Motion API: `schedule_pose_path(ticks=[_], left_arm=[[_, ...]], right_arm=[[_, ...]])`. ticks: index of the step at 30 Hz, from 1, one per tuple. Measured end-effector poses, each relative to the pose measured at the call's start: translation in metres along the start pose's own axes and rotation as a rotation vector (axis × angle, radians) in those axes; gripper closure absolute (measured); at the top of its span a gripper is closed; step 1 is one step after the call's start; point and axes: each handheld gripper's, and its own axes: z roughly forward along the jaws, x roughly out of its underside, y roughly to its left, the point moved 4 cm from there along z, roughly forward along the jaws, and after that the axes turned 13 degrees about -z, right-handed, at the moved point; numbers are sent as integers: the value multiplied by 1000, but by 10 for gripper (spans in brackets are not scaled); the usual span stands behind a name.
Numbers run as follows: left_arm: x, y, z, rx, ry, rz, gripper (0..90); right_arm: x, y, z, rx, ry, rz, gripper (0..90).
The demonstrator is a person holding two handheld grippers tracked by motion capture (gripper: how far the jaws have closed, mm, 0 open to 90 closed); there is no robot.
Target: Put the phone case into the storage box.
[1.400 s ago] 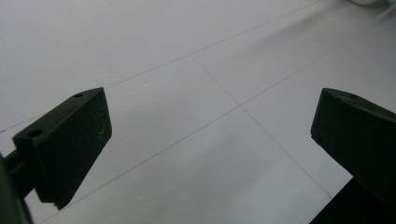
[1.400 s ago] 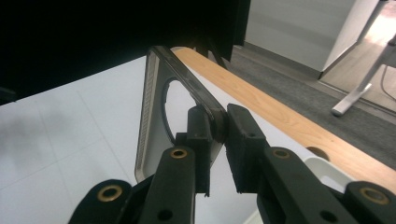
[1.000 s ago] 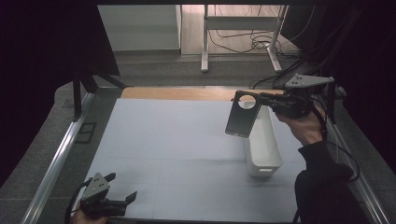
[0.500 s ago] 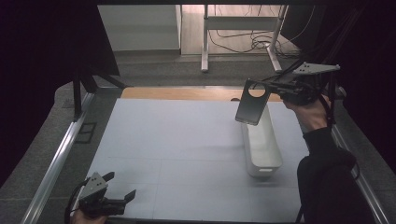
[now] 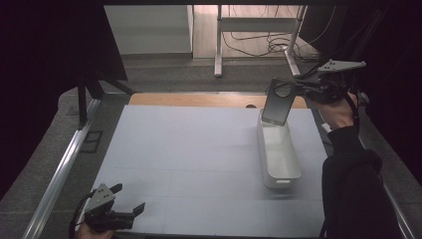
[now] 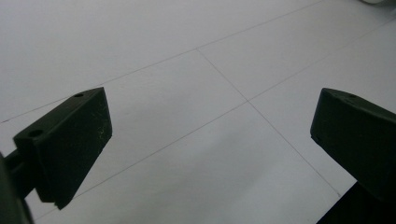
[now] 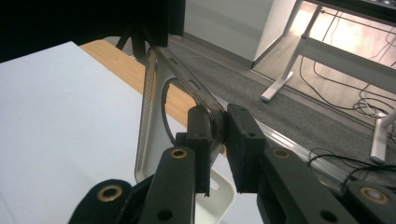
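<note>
A dark, see-through phone case (image 5: 276, 104) with a round camera cutout hangs tilted above the far end of a long white bin (image 5: 281, 180). My right gripper (image 5: 292, 89) is shut on the case's upper edge, coming in from the right. In the right gripper view the case (image 7: 154, 107) stands edge-on, pinched between the two pads at the gripper (image 7: 220, 130), and a corner of the bin (image 7: 218, 198) lies below it. My left gripper (image 5: 128, 197) rests low at the table's near left corner, open. Between its fingers (image 6: 70, 144) there is bare white tabletop.
The white table mat (image 5: 189, 149) has a wooden strip (image 5: 199, 99) along its far edge. A metal rail (image 5: 64, 159) runs down the left side. Beyond the table are grey carpet, white desk legs (image 5: 219, 45) and loose cables (image 5: 271, 47).
My right gripper has carried the phone case to the right and farther back, from beside the bin's left wall to above its far end. The left gripper has stayed put.
</note>
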Motion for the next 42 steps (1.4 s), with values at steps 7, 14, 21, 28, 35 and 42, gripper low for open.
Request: schedule_pose_path(ticks=[7, 14, 21, 28, 35, 42], left_arm=[[0, 0, 0, -1, 5, 4, 0], [0, 0, 0, 2, 3, -4, 0], [1, 1, -1, 4, 4, -7, 0], [1, 1, -1, 7, 4, -10, 1], [1, 1, -1, 9, 5, -13, 1], [1, 1, -1, 10, 7, -13, 2]], right_arm=[[12, -14, 12, 4, 15, -5, 795], [24, -23, 25, -1, 14, 9, 795], [31, -24, 42, -14, 35, -20, 794], [41, -25, 58, -21, 60, -44, 794], [51, -25, 69, -23, 74, -54, 794], [58, -23, 79, -42, 72, -72, 794]])
